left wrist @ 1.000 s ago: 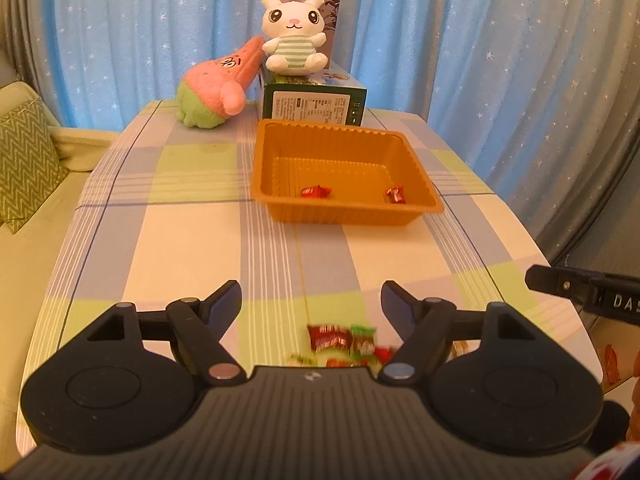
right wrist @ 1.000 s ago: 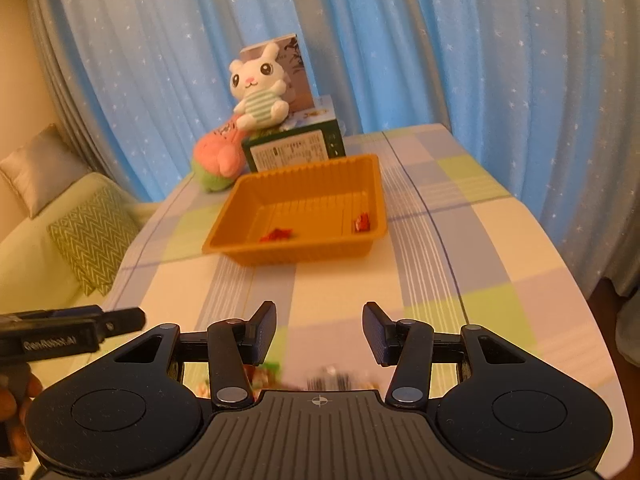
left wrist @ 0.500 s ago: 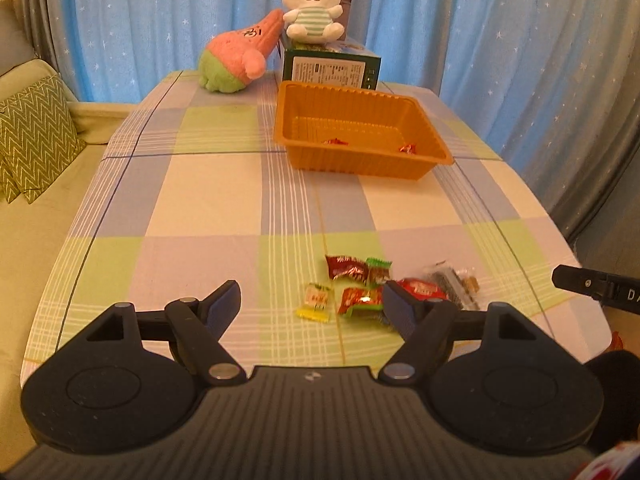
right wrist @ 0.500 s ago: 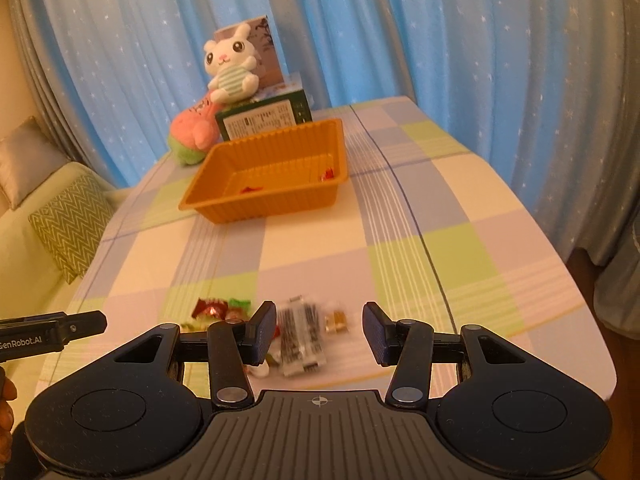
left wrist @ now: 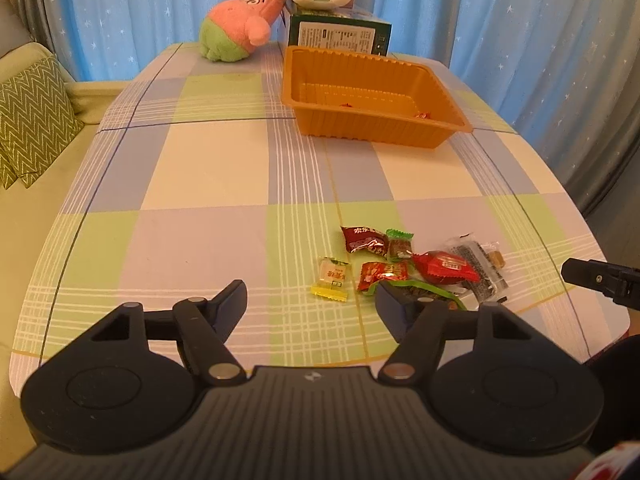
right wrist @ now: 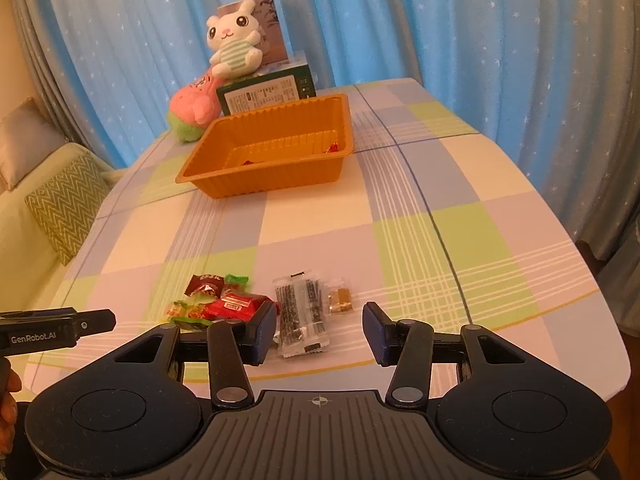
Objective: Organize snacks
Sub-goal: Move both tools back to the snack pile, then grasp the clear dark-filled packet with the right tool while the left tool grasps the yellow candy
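Several wrapped snacks lie in a loose pile near the table's front edge: a yellow candy (left wrist: 331,278), a dark red packet (left wrist: 363,239), a red packet (left wrist: 443,267) and a clear pack of dark sticks (right wrist: 301,316). An orange tray (left wrist: 372,98) stands farther back with two small red candies in it (right wrist: 333,147). My left gripper (left wrist: 310,304) is open and empty just in front of the pile. My right gripper (right wrist: 319,330) is open and empty, its fingers on either side of the stick pack and above it.
A pink and green plush (left wrist: 236,26), a white rabbit plush (right wrist: 234,50) and a green box (left wrist: 340,36) stand behind the tray. A sofa with a zigzag cushion (left wrist: 28,120) is to the left. Blue curtains hang behind the checked tablecloth (left wrist: 208,168).
Both grippers have drawn back from the tray toward the table's front edge. The snack pile has come into full view in front of them. Both stay open.
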`<state>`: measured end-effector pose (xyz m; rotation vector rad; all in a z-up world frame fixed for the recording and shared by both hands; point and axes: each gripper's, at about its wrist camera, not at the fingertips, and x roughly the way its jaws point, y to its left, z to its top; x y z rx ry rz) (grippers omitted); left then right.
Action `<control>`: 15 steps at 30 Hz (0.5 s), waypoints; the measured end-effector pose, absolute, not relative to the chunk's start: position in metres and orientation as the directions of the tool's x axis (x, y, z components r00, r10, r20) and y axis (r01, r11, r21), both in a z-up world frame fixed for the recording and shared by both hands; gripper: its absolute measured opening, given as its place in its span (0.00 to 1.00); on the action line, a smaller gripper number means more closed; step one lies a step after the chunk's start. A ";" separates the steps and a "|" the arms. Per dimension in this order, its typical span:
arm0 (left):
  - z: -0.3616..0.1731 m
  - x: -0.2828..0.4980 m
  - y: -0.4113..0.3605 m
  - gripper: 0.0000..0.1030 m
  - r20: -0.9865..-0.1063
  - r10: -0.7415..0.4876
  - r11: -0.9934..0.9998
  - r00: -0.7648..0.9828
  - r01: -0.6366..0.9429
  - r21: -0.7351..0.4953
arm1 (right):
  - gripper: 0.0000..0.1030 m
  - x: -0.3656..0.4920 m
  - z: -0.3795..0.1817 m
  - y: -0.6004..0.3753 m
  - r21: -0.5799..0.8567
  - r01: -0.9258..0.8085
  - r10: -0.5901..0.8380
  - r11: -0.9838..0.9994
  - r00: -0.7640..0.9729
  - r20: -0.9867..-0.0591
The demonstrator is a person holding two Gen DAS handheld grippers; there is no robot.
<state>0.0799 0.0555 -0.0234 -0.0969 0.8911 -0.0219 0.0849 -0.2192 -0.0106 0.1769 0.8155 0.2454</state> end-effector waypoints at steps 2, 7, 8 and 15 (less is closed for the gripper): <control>-0.028 0.085 0.056 0.65 -0.780 -0.063 0.995 0.623 -0.017 -0.094 | 0.47 0.089 -0.016 -0.217 0.244 -0.152 0.283 0.958 0.653 -0.703; -0.038 0.099 0.056 0.58 -0.792 -0.065 0.996 0.607 -0.005 -0.085 | 0.47 0.101 -0.031 -0.207 0.225 -0.183 0.290 0.957 0.635 -0.716; -0.041 0.103 0.057 0.57 -0.795 -0.067 0.996 0.603 -0.003 -0.087 | 0.47 0.104 -0.034 -0.205 0.220 -0.190 0.291 0.957 0.631 -0.719; -0.053 0.122 0.062 0.56 -0.809 -0.069 0.997 0.583 0.005 -0.081 | 0.47 0.127 -0.061 -0.190 0.212 -0.241 0.317 0.947 0.586 -0.746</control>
